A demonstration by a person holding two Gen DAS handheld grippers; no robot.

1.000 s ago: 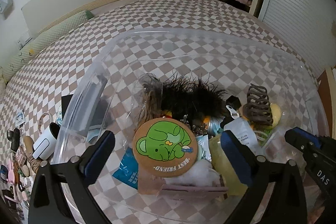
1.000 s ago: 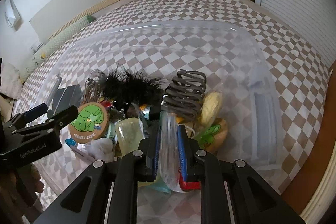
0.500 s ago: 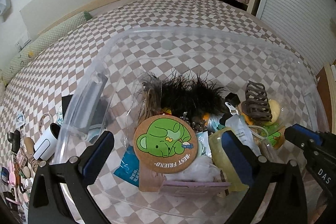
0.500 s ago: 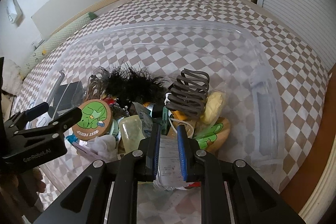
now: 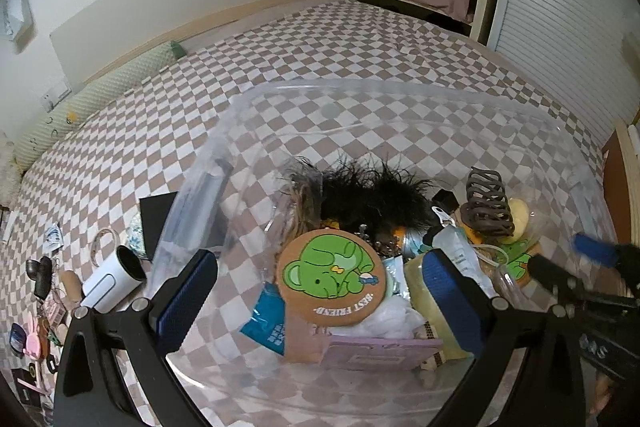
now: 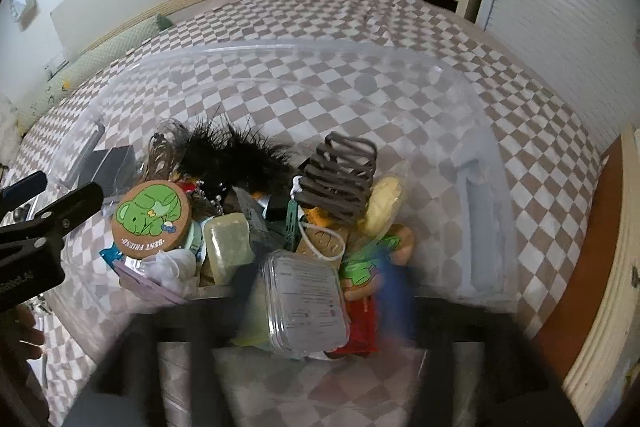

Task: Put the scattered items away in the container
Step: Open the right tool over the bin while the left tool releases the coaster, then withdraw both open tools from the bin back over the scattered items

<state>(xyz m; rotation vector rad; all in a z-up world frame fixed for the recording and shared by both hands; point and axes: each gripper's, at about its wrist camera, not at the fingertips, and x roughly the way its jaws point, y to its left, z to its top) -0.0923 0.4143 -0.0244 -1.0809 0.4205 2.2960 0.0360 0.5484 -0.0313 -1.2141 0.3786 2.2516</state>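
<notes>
A clear plastic container (image 5: 400, 99) (image 6: 460, 95) stands on the checkered bed. It holds a round green-bear coaster (image 5: 331, 277) (image 6: 151, 215), black feathers (image 5: 372, 193), a brown claw hair clip (image 5: 487, 205) (image 6: 338, 183) and several other items. A small clear plastic case (image 6: 306, 303) lies in it at the near side. My left gripper (image 5: 320, 303) is open and empty over the container's near edge. My right gripper (image 6: 316, 291) is blurred by motion, its fingers spread apart on either side of the clear case.
Several scattered items lie on the bed left of the container: a white cylinder (image 5: 110, 279), a black card (image 5: 158, 223), a bangle (image 5: 102, 247) and small pink and black bits (image 5: 36, 335). A green bolster (image 5: 100, 107) lines the far bed edge. A shuttered wardrobe (image 5: 560, 7) stands to the right.
My right gripper was shut on the clear case over the container; it has opened and the case now lies among the items. My left gripper has barely moved.
</notes>
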